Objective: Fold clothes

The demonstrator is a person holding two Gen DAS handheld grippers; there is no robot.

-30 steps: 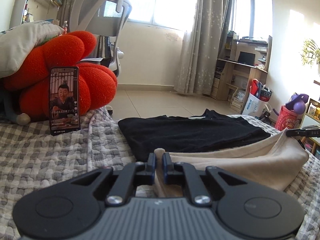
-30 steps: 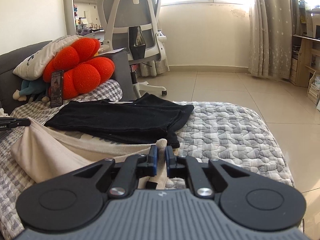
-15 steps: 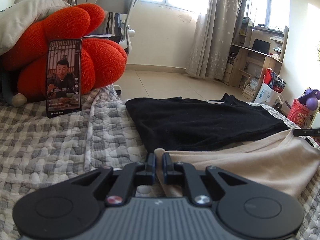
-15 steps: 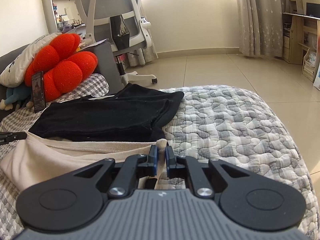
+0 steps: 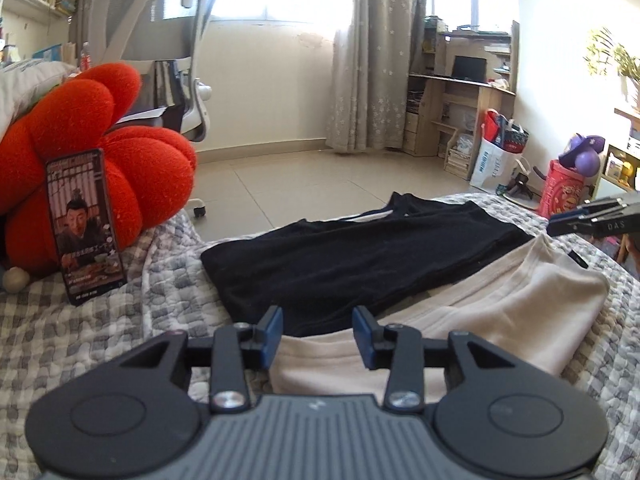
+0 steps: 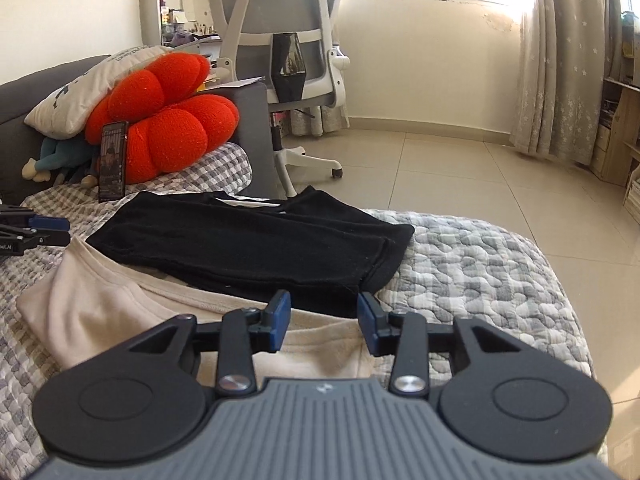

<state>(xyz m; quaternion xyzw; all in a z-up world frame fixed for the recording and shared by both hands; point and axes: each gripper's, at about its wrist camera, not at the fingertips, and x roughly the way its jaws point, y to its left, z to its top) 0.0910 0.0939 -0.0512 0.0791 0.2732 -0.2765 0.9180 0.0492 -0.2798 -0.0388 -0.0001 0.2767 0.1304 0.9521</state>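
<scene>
A beige garment (image 5: 500, 308) (image 6: 104, 304) lies folded over on the quilted bed cover, its near edge under both grippers. Behind it a black garment (image 5: 360, 256) (image 6: 256, 240) lies folded flat. My left gripper (image 5: 318, 334) stands open just above the beige cloth's left corner, nothing between its blue pads. My right gripper (image 6: 324, 320) is open too, over the cloth's right corner. The right gripper's tip (image 5: 592, 218) shows at the right edge of the left wrist view. At the left edge of the right wrist view the left gripper's tip (image 6: 32, 228) shows.
A red flower-shaped cushion (image 5: 100, 160) (image 6: 168, 120) props up a phone (image 5: 86, 226) (image 6: 113, 160) at the bed's left end, with a white pillow (image 6: 92, 84) behind. A white office chair (image 6: 288, 48) stands on the tiled floor beyond the bed. Shelves and bags (image 5: 496, 148) line the right wall.
Both grippers were shut on the beige garment's corners and have opened, letting the cloth drop onto the bed. Both have lifted and drawn back slightly.
</scene>
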